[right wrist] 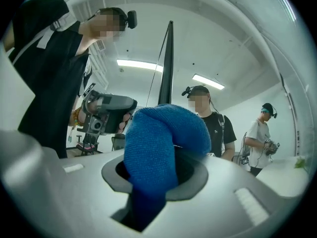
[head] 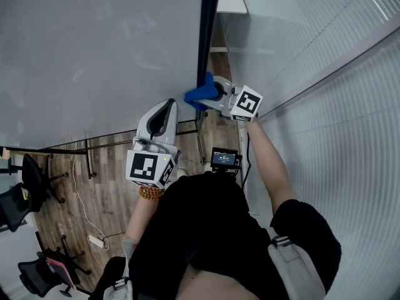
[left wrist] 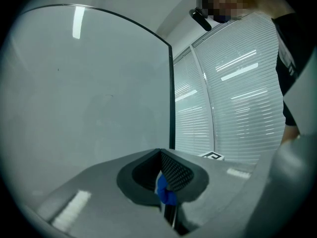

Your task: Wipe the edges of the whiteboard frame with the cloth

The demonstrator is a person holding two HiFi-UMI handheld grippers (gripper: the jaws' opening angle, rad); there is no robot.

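Note:
The whiteboard (head: 94,55) fills the upper left of the head view, and its dark frame edge (head: 207,30) runs down the middle. My right gripper (head: 211,94) is shut on a blue cloth (head: 197,95) and holds it against that edge. In the right gripper view the bunched cloth (right wrist: 161,140) bulges out of the jaws in front of the thin frame (right wrist: 167,68). My left gripper (head: 167,108) hovers just left of the cloth, in front of the board, with its jaws together. Its own view shows the frame (left wrist: 172,98) and a bit of blue cloth (left wrist: 165,193) beyond the jaws.
Glass walls with white blinds (head: 337,105) stand close on the right of the frame. The board's black stand legs (head: 87,147), a white cable and office chairs (head: 28,186) lie on the wood floor below. Two other people (right wrist: 208,118) stand beyond the board.

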